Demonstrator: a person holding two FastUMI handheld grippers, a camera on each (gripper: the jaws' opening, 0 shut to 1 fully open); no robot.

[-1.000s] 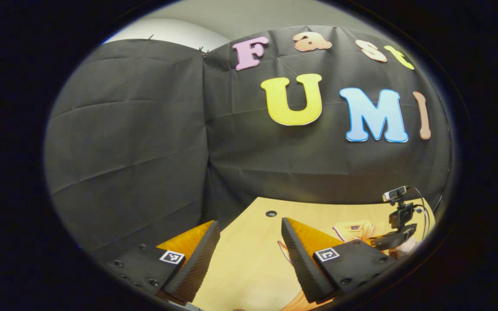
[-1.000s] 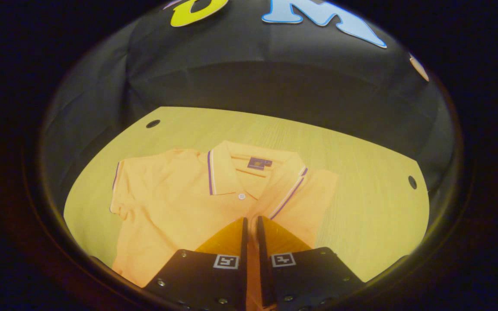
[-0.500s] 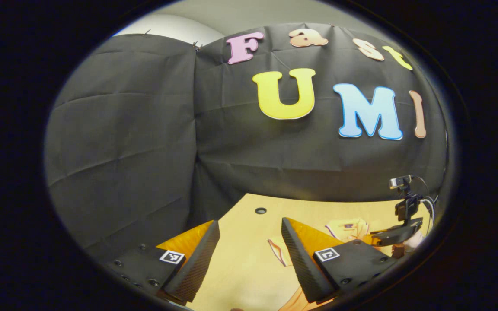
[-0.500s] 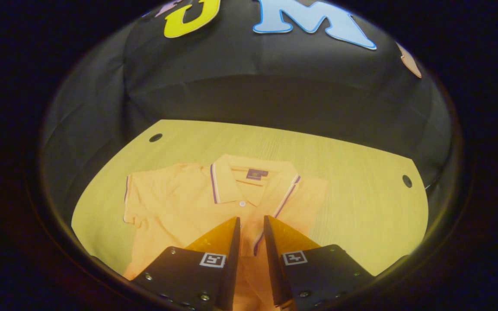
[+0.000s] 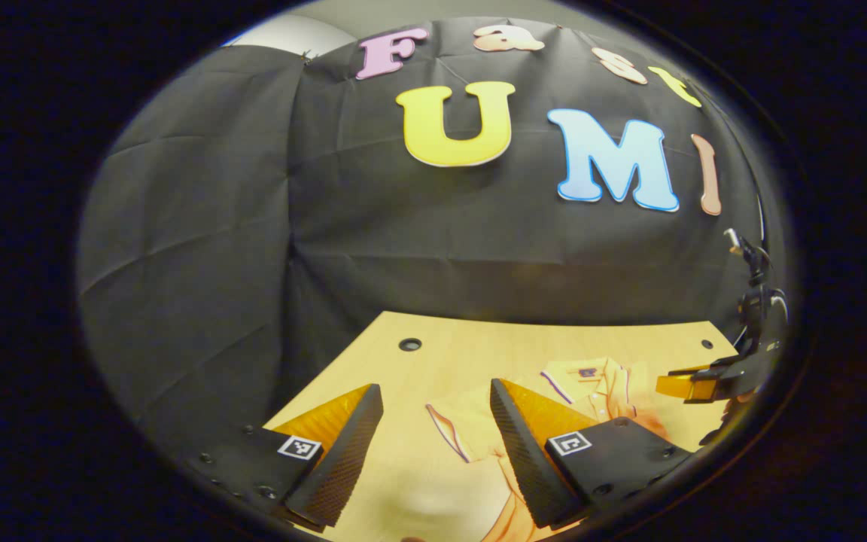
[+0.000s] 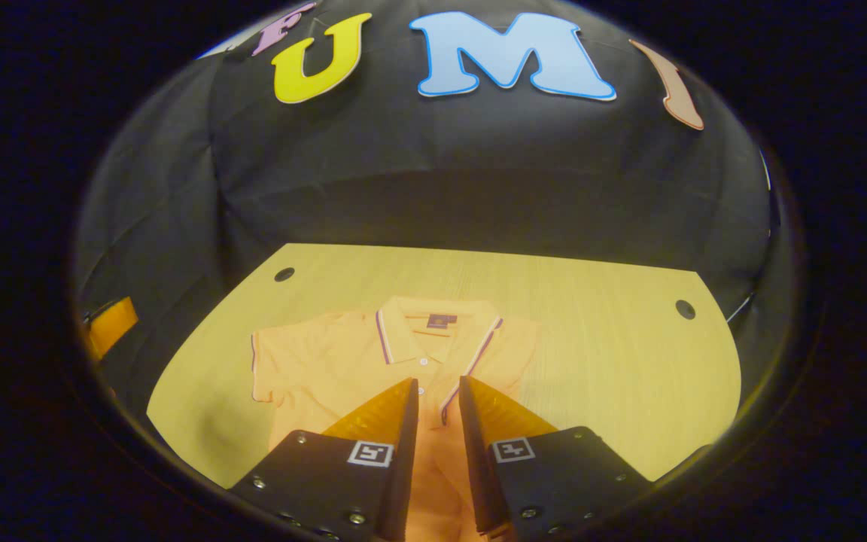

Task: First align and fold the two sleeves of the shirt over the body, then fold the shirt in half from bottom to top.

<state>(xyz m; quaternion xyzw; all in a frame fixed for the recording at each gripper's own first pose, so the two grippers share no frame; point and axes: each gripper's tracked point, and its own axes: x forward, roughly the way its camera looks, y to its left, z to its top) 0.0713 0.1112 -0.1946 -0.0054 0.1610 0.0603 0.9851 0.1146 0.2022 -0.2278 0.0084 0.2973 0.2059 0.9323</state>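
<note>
An orange polo shirt (image 6: pixel 328 361) with purple-striped trim lies flat on the wooden table (image 6: pixel 599 331), collar toward the wall. Its left sleeve (image 6: pixel 264 365) is spread out. The right side has a straight edge, with a striped hem lying over the body. My right gripper (image 6: pixel 438 384) hovers above the chest, open by a narrow gap with nothing in it. My left gripper (image 5: pixel 436 391) is wide open over bare table left of the shirt (image 5: pixel 591 376), close to the spread sleeve (image 5: pixel 452 425). The right gripper (image 5: pixel 693 384) also shows at the far right of the left gripper view.
Black cloth walls close the table at the back and left. Round holes sit in the tabletop near its far corners (image 6: pixel 284 274) (image 6: pixel 685 309). Bare wood stretches to the right of the shirt (image 6: pixel 629 376). The left gripper (image 6: pixel 110 327) is at the far left edge.
My right gripper went from nearly shut to slightly open and drew back from the shirt. My left gripper swung toward the shirt, bringing more of it into view.
</note>
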